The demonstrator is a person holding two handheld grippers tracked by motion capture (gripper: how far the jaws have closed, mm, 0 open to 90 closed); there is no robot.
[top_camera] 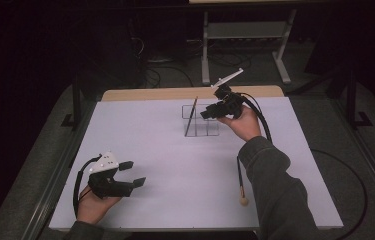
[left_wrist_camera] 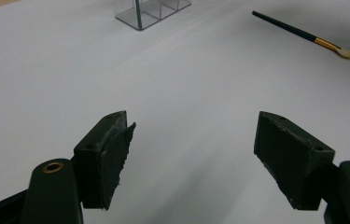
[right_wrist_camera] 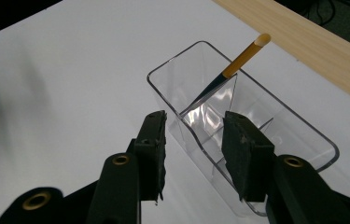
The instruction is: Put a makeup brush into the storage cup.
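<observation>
A clear plastic organizer (top_camera: 211, 129) with divided compartments stands at the back middle of the white table (top_camera: 175, 150). A brush (top_camera: 191, 116) with a dark and yellow handle leans in its left end compartment. My right gripper (top_camera: 206, 114) hovers open just above the organizer's right part. In the right gripper view the organizer (right_wrist_camera: 303, 126) lies under the spread jaws of my right gripper (right_wrist_camera: 193, 140), and the leaning brush (right_wrist_camera: 238, 60) is beyond them. A second brush (top_camera: 240, 177) lies flat at the front right. My left gripper (top_camera: 134, 174) rests open at the front left, holding nothing.
A wooden strip (top_camera: 190, 93) runs along the table's far edge. In the left gripper view the lying brush (left_wrist_camera: 303, 33) and the organizer (left_wrist_camera: 149, 11) are far ahead of my left gripper (left_wrist_camera: 193, 149). A sleeve (top_camera: 275, 190) crosses the right front. A metal frame (top_camera: 245, 35) stands on the floor behind.
</observation>
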